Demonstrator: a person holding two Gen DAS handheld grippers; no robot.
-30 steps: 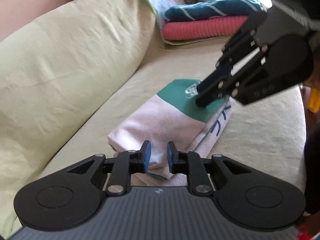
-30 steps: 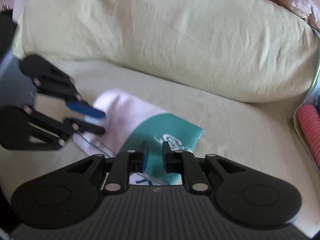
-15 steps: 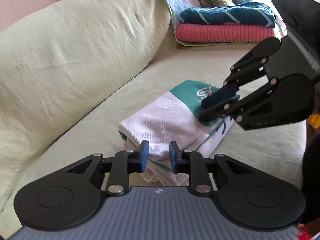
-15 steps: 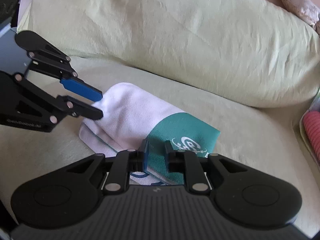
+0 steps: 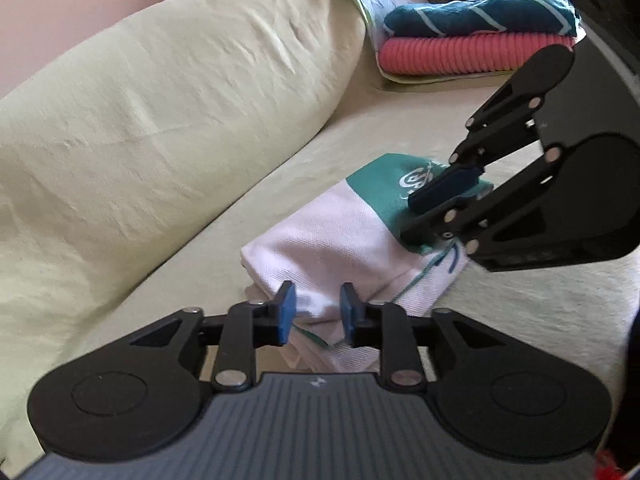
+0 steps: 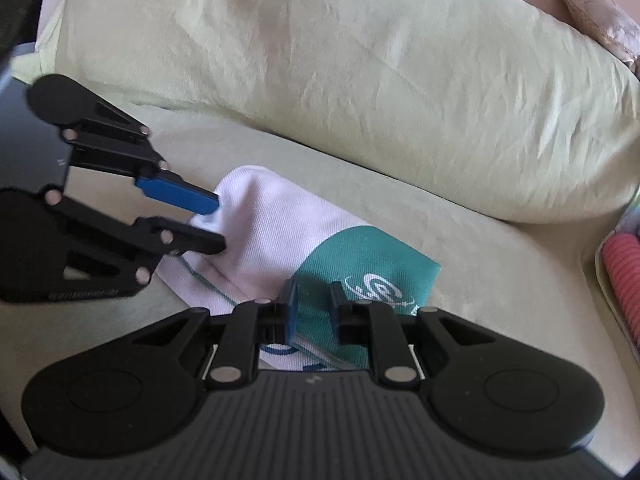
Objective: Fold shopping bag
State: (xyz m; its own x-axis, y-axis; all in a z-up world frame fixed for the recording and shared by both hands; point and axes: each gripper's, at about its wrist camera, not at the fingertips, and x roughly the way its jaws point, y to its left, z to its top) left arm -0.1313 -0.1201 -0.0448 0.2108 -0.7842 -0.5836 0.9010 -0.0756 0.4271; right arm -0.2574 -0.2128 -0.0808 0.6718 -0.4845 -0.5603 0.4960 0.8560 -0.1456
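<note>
Bag: the shopping bag [image 5: 332, 236], white cloth with a teal band and a white logo, lies folded into a compact bundle on the sofa seat [image 5: 520, 312], just in front of the back cushion [image 5: 160, 120]
Left tongs: the left tongs [image 5: 314, 308] sit at the white end of the bundle; jaws opening, wider than a second ago; cloth lies between the pads, which appear not to press on it
Right tongs: the right tongs [image 6: 314, 308] sit at the teal end; jaws opening, only a little; the teal edge lies between them with a small gap showing
Change: both tongs now loosen where a second ago they stood narrower; the bundle has kept its shape
Meaning: folding looks essentially complete; the step in hand is judged to be release
Hidden: the underside layers and handles cannot be made out; whether the right pads touch the cloth is uncertain
Background: folded textiles [image 5: 476, 44] stacked at the far end, partly cut off
</note>
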